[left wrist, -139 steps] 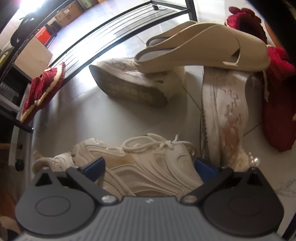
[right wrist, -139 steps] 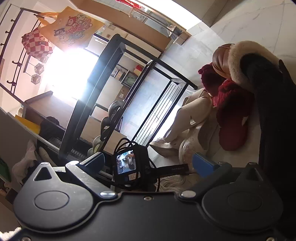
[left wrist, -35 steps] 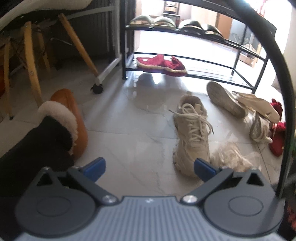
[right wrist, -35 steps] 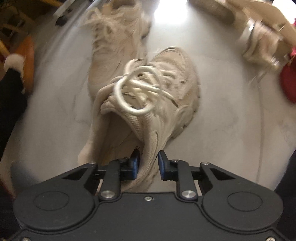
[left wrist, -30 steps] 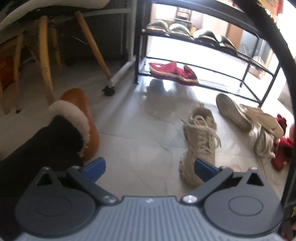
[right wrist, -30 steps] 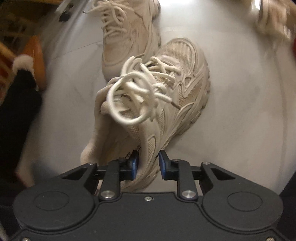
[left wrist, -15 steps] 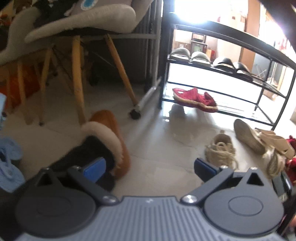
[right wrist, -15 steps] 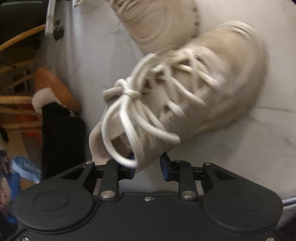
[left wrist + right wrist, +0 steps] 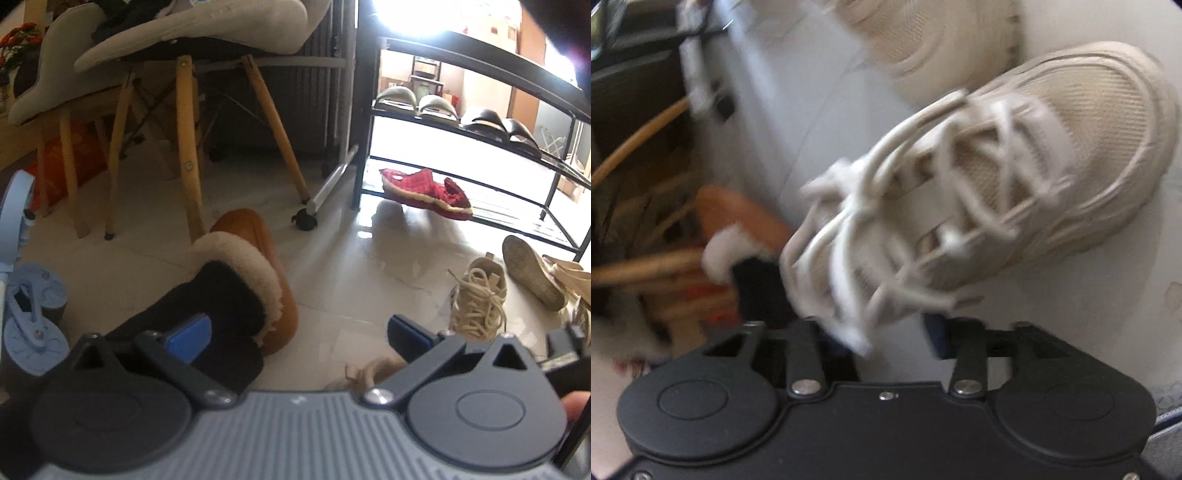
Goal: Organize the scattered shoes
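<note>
In the right wrist view a beige laced sneaker (image 9: 1027, 177) lies on the pale floor just past my right gripper (image 9: 886, 336), whose jaws stand apart around its heel; the view is blurred. Its mate (image 9: 923, 33) lies beyond it and also shows in the left wrist view (image 9: 476, 295). My left gripper (image 9: 299, 332) is open and empty, held above the floor. A black metal shoe rack (image 9: 476, 122) stands at the back right with a red slipper (image 9: 424, 192) on its low shelf.
A brown fur-lined boot (image 9: 255, 273) on a black-clad leg is at centre left. A wooden-legged chair (image 9: 184, 110) stands behind it. More shoes, a sole-up one (image 9: 532, 269) and a beige sandal (image 9: 569, 273), lie at right. Dark slippers (image 9: 495, 125) sit on the upper shelf.
My right gripper's jaws have spread from the sneaker's heel, and the sneaker now rests on the floor beside its mate. My left gripper has drawn back and tilted up.
</note>
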`<action>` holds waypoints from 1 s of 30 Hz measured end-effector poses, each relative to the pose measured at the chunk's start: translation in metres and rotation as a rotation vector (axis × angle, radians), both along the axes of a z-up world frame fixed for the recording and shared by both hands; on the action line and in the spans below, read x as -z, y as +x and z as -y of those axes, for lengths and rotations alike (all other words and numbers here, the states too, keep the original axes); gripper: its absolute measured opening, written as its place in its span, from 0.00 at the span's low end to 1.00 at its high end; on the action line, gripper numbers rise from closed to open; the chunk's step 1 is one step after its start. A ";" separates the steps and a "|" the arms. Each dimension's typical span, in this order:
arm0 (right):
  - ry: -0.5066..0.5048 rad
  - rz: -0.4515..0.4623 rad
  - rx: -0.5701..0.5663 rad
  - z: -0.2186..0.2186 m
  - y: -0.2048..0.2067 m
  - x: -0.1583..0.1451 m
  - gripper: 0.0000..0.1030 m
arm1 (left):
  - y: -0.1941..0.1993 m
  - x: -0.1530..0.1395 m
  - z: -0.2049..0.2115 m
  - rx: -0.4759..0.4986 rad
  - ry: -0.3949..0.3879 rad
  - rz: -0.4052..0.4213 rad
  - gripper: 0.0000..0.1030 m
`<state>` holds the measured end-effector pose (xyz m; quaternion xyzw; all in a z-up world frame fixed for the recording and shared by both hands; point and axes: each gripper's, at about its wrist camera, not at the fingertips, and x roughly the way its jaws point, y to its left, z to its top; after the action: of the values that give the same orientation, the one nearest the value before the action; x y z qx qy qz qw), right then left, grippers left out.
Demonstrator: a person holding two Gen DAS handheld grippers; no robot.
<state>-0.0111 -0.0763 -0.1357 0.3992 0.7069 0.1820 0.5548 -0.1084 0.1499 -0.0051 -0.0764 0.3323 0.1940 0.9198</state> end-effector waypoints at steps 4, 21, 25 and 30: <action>0.001 0.097 -0.104 -0.013 0.023 0.002 0.86 | -0.001 0.000 -0.003 -0.007 -0.011 0.000 0.99; -0.304 1.038 -1.072 -0.088 0.044 -0.066 1.00 | -0.015 -0.005 -0.007 -0.093 -0.007 0.037 0.99; -0.290 1.090 -1.212 -0.115 0.051 -0.050 1.00 | -0.015 -0.005 -0.017 -0.129 -0.009 0.043 0.99; -0.282 1.128 -1.325 -0.156 0.056 -0.035 0.82 | -0.012 0.000 -0.022 -0.138 -0.022 0.031 0.99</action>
<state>0.0452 0.0792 -0.1011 -0.3142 0.4298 0.5474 0.6457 -0.1207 0.1719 -0.0048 -0.1122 0.3141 0.2521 0.9084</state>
